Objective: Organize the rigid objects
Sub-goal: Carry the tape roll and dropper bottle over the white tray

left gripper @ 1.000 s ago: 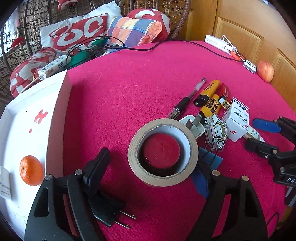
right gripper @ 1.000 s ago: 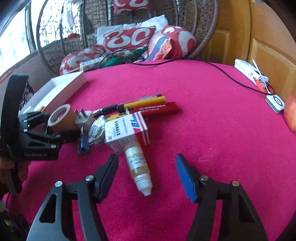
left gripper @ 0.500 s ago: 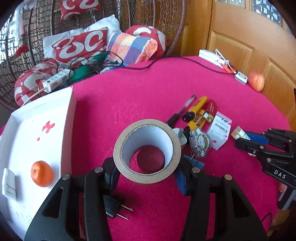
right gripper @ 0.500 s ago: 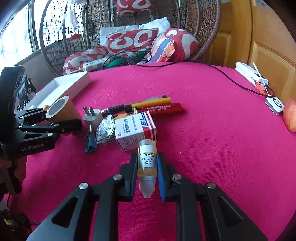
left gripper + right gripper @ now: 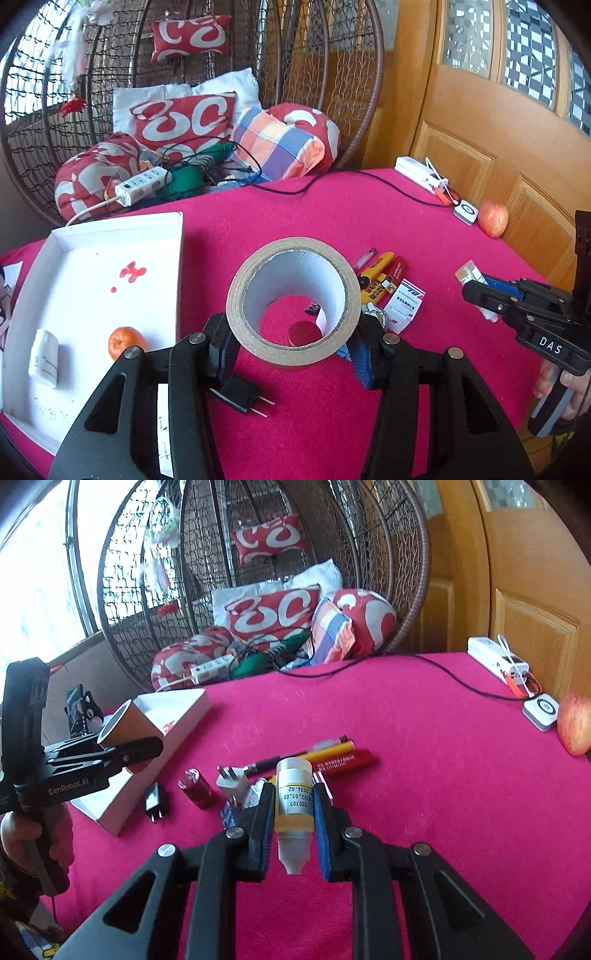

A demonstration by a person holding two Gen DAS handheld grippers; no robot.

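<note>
Two items are held clear of the table (image 5: 332,206), presumably for the white tray (image 5: 74,295). The tape roll (image 5: 293,301) is clamped by the left gripper (image 5: 291,349) fingers beside the tray; the small bottle (image 5: 293,805) is clamped by the right gripper (image 5: 293,821) fingers farther off.

tray (image 5: 110,229): left part of table (image 5: 332,206); holds orange (image 5: 123,341) and small bottle (image 5: 44,356) | tape roll (image 5: 293,299): between left gripper (image 5: 291,349) fingers, right of tray | plug (image 5: 240,395): on table below roll | dropper bottle (image 5: 293,805): between right gripper (image 5: 293,823) fingers | pens (image 5: 325,755), box (image 5: 404,304): on table behind it | apple (image 5: 493,223): far right edge
</note>
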